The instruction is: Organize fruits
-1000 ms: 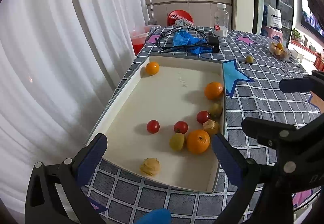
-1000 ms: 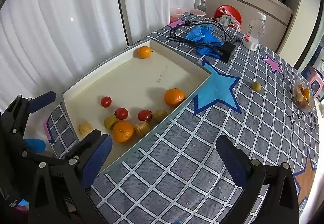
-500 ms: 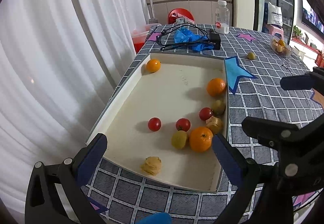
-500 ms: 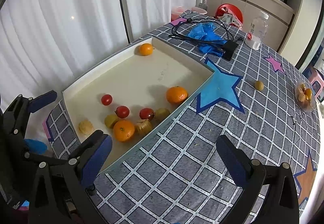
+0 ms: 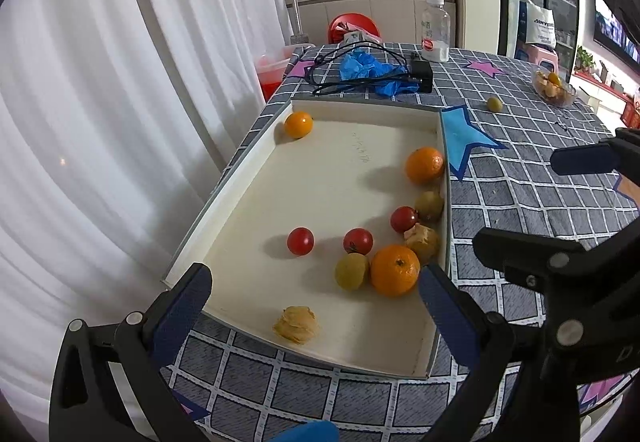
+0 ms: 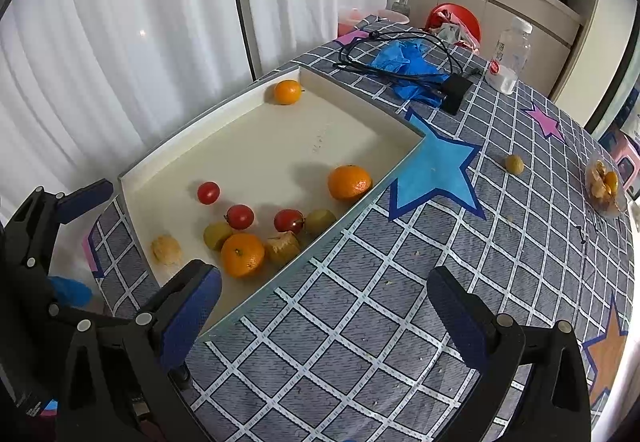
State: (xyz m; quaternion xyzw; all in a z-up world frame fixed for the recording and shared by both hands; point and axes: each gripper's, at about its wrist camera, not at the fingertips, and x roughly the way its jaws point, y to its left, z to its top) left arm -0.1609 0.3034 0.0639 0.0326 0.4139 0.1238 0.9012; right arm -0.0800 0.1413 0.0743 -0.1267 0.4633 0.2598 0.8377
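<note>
- White curtains hang along one side of the room, and a desk (image 6: 400, 282) under a grey checked cloth with coloured stars carries a shallow cream tray (image 5: 444, 202).
- Both tools hover over the near edge of the desk. The left gripper (image 5: 316, 298) has its jaws spread wide and empty, framing the near end of the tray. The right gripper (image 6: 324, 302) is likewise wide and empty, over bare cloth just outside the tray's near corner.
- Most fruit already lies in the tray: a large orange (image 5: 395, 270) just ahead of the left jaws, a green fruit (image 5: 351, 271) touching it, and a papery husked fruit (image 5: 297, 324) nearest of all.
- Three cherry tomatoes (image 5: 300, 241) sit a little further ahead, and a second orange (image 5: 425, 165) lies against the wall on the right-hand side.
- A small orange (image 5: 298, 124) sits alone in the far left corner.
- The fruit looks gathered but unsorted, kinds mixed in one cluster, so I'd judge the task to be at an early or middle stage.
- One small green fruit (image 6: 513, 164) is loose on the cloth, well ahead of the right jaws; a clear bowl of fruit (image 6: 605, 186) stands further off. That stray piece seems the obvious thing left.
</note>
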